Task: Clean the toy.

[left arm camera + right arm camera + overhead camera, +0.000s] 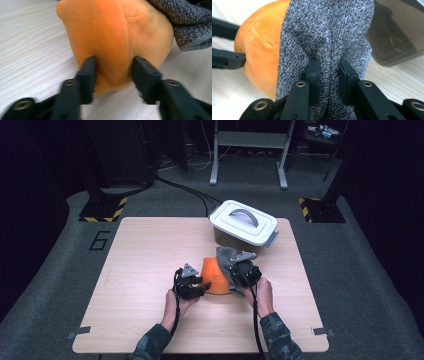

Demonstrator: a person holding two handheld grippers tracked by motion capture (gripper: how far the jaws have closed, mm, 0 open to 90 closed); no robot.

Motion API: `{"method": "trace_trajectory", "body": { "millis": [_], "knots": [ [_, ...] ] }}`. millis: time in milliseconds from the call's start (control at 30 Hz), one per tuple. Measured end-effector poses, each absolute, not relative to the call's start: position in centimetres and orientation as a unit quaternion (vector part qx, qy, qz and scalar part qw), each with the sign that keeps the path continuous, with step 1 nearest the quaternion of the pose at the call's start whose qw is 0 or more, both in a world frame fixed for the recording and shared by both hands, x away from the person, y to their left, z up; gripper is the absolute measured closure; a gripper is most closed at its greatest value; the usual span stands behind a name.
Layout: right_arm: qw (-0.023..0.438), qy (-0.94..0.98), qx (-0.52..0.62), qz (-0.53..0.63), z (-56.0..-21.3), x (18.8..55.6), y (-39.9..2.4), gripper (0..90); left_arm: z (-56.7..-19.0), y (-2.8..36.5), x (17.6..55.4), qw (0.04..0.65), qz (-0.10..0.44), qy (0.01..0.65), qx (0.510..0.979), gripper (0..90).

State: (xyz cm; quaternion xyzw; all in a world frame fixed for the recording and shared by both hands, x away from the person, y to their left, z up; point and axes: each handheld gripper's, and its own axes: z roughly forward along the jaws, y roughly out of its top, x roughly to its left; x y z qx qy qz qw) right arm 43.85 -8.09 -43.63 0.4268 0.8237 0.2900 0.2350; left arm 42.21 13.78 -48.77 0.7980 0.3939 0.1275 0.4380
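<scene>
An orange plush toy [215, 276] [112, 37] [259, 50] lies at the middle of the table, with a grey knitted cloth [226, 257] [185, 22] [327, 37] draped over its right side. My left gripper [201, 283] [113, 75] comes at the toy from the left. Its pads touch both sides of a fold of orange plush at the toy's lower end. My right gripper [236, 271] [328, 75] is shut on a bunched ridge of the grey cloth. In the right gripper view the other gripper's black jaws [227, 60] reach the toy from the left.
A white-lidded plastic box [243, 222] [394, 37] with a grey handle stands close behind the toy at the table's [150, 245] far right. The person's forearms come in over the near edge. Black and yellow floor markers lie beyond the table.
</scene>
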Motion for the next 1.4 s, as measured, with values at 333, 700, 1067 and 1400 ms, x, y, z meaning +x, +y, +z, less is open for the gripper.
{"method": "trace_trajectory", "body": {
  "millis": [333,700,1067,1400],
  "knots": [
    [0.252,0.819,0.402,0.323,-41.9,42.3,-6.5,72.3,-48.8,13.9,42.4,0.436,0.130,0.405,0.793,77.3],
    [0.262,0.836,0.383,0.292,-43.1,42.5,-5.3,72.7,-48.9,13.9,42.5,0.437,0.131,0.410,0.790,80.5],
    [0.255,0.817,0.434,0.283,-44.6,43.6,-8.5,72.7,-48.8,14.1,42.6,0.443,0.127,0.413,0.785,67.8],
    [0.258,0.816,0.432,0.285,-44.3,43.7,-8.4,72.5,-49.0,13.9,42.7,0.435,0.125,0.398,0.798,77.7]
  ]
}}
